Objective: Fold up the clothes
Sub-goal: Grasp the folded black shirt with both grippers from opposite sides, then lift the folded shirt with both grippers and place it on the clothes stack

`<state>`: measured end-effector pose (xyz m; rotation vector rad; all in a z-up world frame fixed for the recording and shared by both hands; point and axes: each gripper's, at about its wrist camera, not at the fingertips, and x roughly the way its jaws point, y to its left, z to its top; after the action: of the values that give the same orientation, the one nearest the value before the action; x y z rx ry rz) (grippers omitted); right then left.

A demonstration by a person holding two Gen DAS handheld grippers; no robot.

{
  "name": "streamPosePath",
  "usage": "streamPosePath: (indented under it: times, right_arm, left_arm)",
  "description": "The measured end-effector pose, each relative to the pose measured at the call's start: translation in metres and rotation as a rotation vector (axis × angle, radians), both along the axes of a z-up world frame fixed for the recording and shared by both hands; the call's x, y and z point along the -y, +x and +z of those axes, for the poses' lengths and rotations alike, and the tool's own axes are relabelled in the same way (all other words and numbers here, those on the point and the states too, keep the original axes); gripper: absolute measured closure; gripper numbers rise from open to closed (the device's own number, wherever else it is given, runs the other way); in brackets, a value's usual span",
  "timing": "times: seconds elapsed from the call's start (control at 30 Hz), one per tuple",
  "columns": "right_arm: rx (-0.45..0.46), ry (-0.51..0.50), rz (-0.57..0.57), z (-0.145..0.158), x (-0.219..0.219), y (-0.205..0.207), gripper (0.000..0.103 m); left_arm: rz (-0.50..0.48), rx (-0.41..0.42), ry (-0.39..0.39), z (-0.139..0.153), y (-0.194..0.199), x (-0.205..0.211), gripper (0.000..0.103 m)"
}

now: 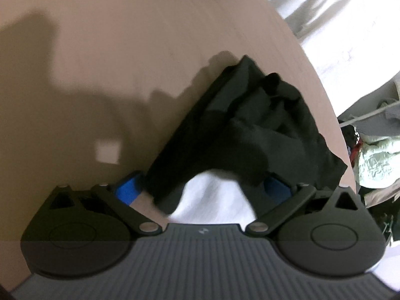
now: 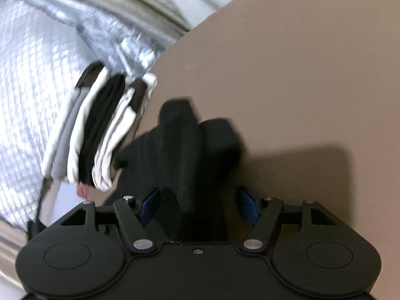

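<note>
A crumpled black garment (image 1: 252, 125) lies on the brown table (image 1: 125, 50) close to its right edge. Its near end drapes between the blue pads of my left gripper (image 1: 201, 188), which stands wide open around it; a white cloth (image 1: 212, 200) shows underneath. In the right wrist view the black garment (image 2: 190, 150) rises in a fold between the fingers of my right gripper (image 2: 198, 206). Those blue pads (image 2: 247, 207) stand apart from the cloth, so this gripper is open too. Both views are blurred.
A stack of folded white, black and grey clothes (image 2: 100, 135) sits at the table's (image 2: 300, 75) left edge, with silver quilted material (image 2: 25, 75) behind it. White bedding (image 1: 325, 12) and a heap of clothes (image 1: 375, 155) lie beyond the table's right edge. A small pale square (image 1: 107, 152) marks the tabletop.
</note>
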<state>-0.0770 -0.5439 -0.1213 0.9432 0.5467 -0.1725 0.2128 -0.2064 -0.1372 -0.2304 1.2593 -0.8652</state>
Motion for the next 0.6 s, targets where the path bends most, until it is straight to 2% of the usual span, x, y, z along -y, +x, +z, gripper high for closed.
streamPosePath:
  times: [0.03,0.07,0.1,0.17,0.2,0.27,0.33,0.37,0.47,0.6]
  right_arm:
    - [0.013,-0.048,0.012,0.001,-0.005,0.007,0.053]
    - [0.014,-0.089,0.026,0.004,-0.009,0.015,0.082]
    - [0.012,-0.139,0.037,0.008,-0.013,0.022,0.083]
    - [-0.012,-0.330,0.066,0.033,-0.034,0.029,0.084]
    - [-0.021,-0.427,0.088,0.047,-0.046,0.032,0.085]
    - [-0.024,-0.573,0.128,0.076,-0.068,0.039,0.085]
    - [-0.020,-0.719,0.163,0.105,-0.087,0.048,0.085]
    - [-0.007,-0.774,0.176,0.121,-0.094,0.055,0.086]
    - [0.083,-0.851,0.230,0.176,-0.103,0.081,0.086]
    - [0.205,-0.982,0.359,0.256,-0.129,0.142,0.086]
  left_arm:
    - [-0.023,0.037,-0.012,0.002,-0.002,0.007,0.031]
    - [-0.056,0.062,-0.010,0.003,-0.005,0.014,0.072]
    - [-0.066,0.102,-0.001,0.008,-0.010,0.017,0.076]
    - [-0.078,0.186,0.018,0.019,-0.021,0.021,0.080]
    - [-0.083,0.261,0.029,0.030,-0.030,0.021,0.082]
    - [-0.080,0.348,0.001,0.055,-0.044,0.015,0.082]
    - [-0.052,0.399,-0.059,0.082,-0.053,0.004,0.083]
    - [-0.033,0.446,-0.073,0.095,-0.057,-0.002,0.083]
    - [0.055,0.575,-0.103,0.135,-0.059,-0.029,0.083]
    - [0.225,0.642,-0.223,0.200,-0.037,-0.079,0.083]
